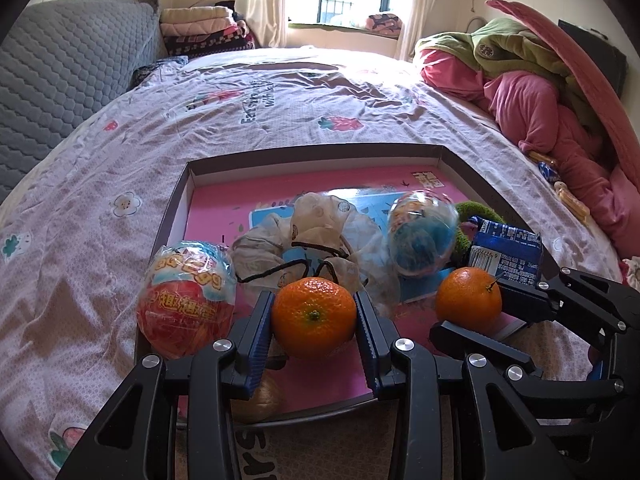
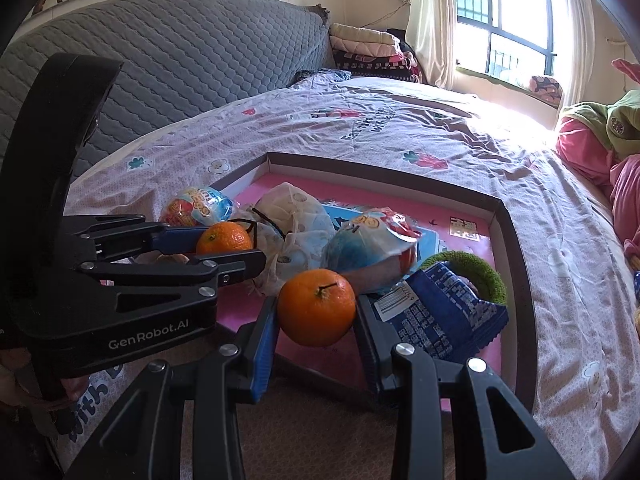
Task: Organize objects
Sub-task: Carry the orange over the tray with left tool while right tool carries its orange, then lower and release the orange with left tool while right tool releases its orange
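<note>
Over tray (image 1: 450, 160), L fingers (image 1: 314, 334) clamp orange (image 1: 314, 316), R fingers (image 2: 316, 328) clamp 2nd orange (image 2: 316, 306)

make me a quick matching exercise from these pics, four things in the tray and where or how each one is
Things:
1. red toy egg
2. tangerine with a stem
3. blue snack packet
4. green ring

Places:
a. partly hidden behind the packet
b. gripped in the right gripper's jaws
c. at the tray's left edge
d. just right of the stemmed tangerine

Pairs: 1-c, 2-b, 3-d, 4-a
</note>
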The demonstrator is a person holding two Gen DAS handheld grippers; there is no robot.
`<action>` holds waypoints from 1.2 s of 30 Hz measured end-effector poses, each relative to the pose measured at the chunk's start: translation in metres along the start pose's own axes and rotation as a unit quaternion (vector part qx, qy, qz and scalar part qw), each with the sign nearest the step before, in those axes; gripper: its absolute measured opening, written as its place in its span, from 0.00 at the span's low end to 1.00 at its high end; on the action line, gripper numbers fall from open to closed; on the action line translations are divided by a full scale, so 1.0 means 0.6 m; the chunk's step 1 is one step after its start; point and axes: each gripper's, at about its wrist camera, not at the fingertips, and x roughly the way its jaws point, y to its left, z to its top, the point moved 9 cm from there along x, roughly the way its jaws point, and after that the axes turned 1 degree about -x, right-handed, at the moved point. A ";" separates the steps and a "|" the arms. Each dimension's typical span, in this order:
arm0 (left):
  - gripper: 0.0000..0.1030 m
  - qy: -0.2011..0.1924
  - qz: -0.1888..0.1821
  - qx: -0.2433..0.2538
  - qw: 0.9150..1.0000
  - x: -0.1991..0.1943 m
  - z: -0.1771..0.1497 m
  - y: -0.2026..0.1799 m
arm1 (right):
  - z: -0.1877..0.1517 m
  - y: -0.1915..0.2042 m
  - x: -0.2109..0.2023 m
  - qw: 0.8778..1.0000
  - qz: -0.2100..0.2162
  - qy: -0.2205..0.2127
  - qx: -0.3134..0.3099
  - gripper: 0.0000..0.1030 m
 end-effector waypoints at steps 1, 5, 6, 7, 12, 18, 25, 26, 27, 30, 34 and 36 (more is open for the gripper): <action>0.39 0.002 0.000 0.000 1.000 0.001 -0.001 0.000 | 0.000 -0.001 0.000 1.000 0.001 0.000 0.001 0.37; 0.39 0.007 0.001 0.001 1.000 0.006 -0.005 0.000 | 0.001 -0.003 0.002 1.000 0.003 0.003 0.006 0.37; 0.39 0.007 0.002 0.003 1.000 0.007 -0.005 -0.001 | 0.001 -0.003 0.003 1.000 0.003 0.004 0.007 0.37; 0.39 0.008 0.003 0.004 1.000 0.007 -0.006 -0.001 | 0.001 -0.003 0.003 1.000 0.003 0.004 0.007 0.37; 0.40 0.012 0.003 0.002 1.000 0.008 -0.009 -0.001 | 0.001 -0.004 0.006 1.000 0.004 0.012 0.010 0.37; 0.39 0.014 0.003 0.001 1.000 0.008 -0.010 0.001 | 0.004 -0.002 0.017 0.999 0.004 0.044 0.004 0.37; 0.40 0.015 0.003 -0.002 1.000 0.007 -0.009 0.005 | 0.004 -0.004 0.028 0.997 -0.007 0.072 -0.006 0.37; 0.40 0.015 0.003 -0.001 1.000 0.007 -0.009 0.004 | 0.005 -0.004 0.029 0.997 -0.007 0.073 -0.006 0.37; 0.40 0.015 0.003 -0.001 1.000 0.007 -0.009 0.003 | 0.004 -0.005 0.030 0.997 -0.007 0.075 -0.005 0.37; 0.40 0.016 0.002 0.000 1.000 0.008 -0.009 0.002 | 0.004 -0.007 0.031 0.997 -0.006 0.076 -0.001 0.37; 0.40 0.018 -0.001 0.000 1.000 0.007 -0.009 0.000 | 0.002 -0.010 0.029 0.997 -0.007 0.078 0.009 0.37; 0.40 0.018 -0.001 -0.001 1.000 0.008 -0.009 -0.001 | 0.003 -0.012 0.026 0.997 -0.009 0.078 0.010 0.37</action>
